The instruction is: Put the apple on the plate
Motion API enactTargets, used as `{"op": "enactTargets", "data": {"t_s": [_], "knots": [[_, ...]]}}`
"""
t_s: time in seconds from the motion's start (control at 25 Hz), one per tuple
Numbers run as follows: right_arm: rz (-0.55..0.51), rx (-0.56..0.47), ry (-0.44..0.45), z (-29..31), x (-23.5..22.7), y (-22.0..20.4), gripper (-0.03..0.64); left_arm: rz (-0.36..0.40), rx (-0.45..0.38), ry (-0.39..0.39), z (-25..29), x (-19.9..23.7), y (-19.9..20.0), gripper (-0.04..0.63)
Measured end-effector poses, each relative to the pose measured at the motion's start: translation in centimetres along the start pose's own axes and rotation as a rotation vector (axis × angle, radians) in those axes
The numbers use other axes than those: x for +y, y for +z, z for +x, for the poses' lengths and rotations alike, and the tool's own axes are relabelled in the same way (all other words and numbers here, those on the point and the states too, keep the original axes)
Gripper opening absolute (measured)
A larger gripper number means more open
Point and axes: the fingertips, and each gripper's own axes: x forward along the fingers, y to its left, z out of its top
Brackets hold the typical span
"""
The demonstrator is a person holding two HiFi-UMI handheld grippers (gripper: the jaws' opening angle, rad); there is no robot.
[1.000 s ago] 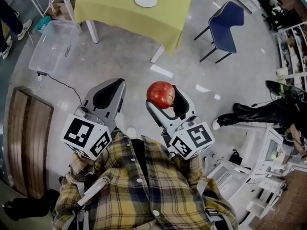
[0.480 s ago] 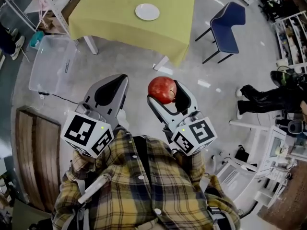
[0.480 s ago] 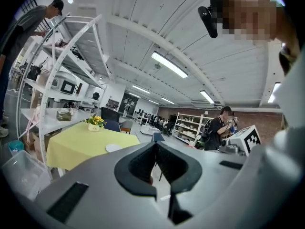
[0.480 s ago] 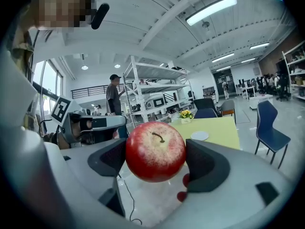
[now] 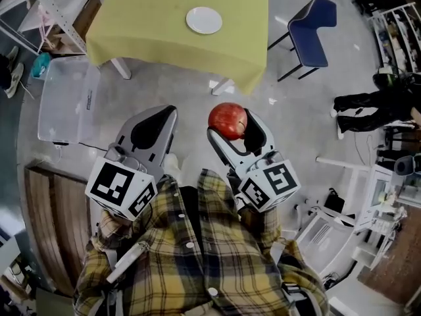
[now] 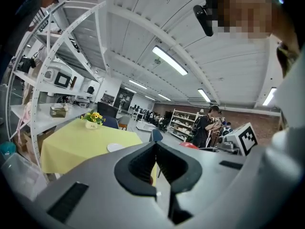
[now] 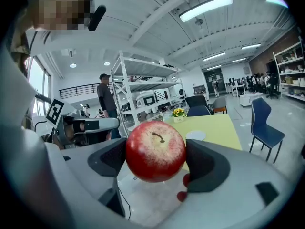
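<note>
The right hand-held gripper [image 5: 231,124] is clamping the apple [image 5: 227,119]; the left hand-held gripper [image 5: 161,118] is pressing its jaws together, empty. The plate [image 5: 204,20] is lying toward the desk's [image 5: 138,28] right edge.

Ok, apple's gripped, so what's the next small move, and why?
Probably carry the apple forward toward the yellow table: the right gripper holds it above the floor, and the plate sits on that table farther ahead.

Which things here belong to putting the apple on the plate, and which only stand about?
Belong: round red apple, gripped in the right claw; round white plate; yellow-clothed table under it.
Stand about: blue chair; clear plastic box on the floor; left claw, shut and empty.
</note>
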Motion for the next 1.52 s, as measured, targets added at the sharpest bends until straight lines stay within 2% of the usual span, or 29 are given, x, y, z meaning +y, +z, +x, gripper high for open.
{"op": "enactTargets", "data": {"t_s": [0.24,0.56,0.76,1.16,1.36,1.52], "knots": [[0.000,0.048,0.002,3.8,-1.3,0.5,0.371,-0.043,0.000,0.022,1.6,3.6,0.6,0.008],[-0.022,0.050,0.049,8.8,-4.8,2.6,0.371,-0.043,-0.026,0.072,5.4,7.0,2.6,0.008],[-0.023,0.037,0.054,11.3,-7.6,5.7,0.371,-0.034,-0.044,0.067,9.6,8.6,5.4,0.008],[-0.050,0.004,0.056,15.9,-16.6,10.5,0.371,-0.005,-0.080,0.052,20.4,11.0,9.5,0.008],[-0.055,0.016,0.079,17.2,-19.0,11.5,0.371,-0.025,-0.078,0.064,23.2,11.6,9.9,0.008],[-0.041,0.033,0.087,19.6,-19.2,11.2,0.371,-0.037,-0.067,0.073,23.9,13.9,10.0,0.008]]}}
